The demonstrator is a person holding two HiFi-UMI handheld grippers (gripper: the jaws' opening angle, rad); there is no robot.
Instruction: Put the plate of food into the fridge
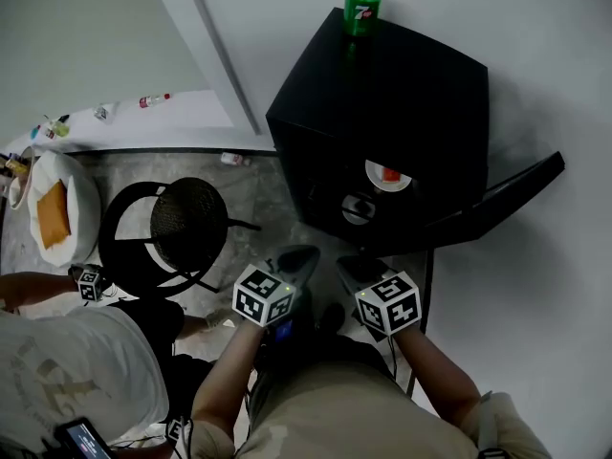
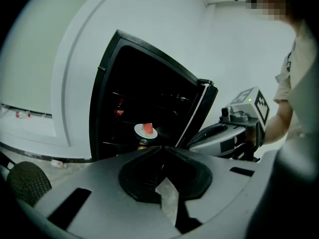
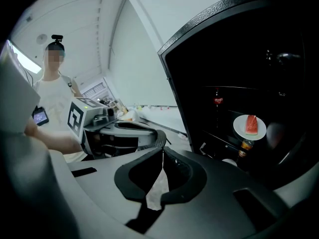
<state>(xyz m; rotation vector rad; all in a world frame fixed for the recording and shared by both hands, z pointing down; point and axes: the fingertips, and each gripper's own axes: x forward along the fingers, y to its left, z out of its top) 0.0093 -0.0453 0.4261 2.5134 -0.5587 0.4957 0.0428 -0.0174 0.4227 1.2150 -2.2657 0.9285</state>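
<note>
L claw (image 2: 160, 149) & R claw (image 3: 162, 151) both shut, nothing held; plate of food (image 3: 249, 126) sits inside open fridge (image 1: 402, 94), ahead of claws, right of R claw.

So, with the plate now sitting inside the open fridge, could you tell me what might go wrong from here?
1. The fridge door stands wide open. A hard shove with the shut left gripper or right gripper might jolt the plate and slide its red slice off.
2. The green can stands at a back corner of the fridge top, so a slammed door could topple it.
</note>
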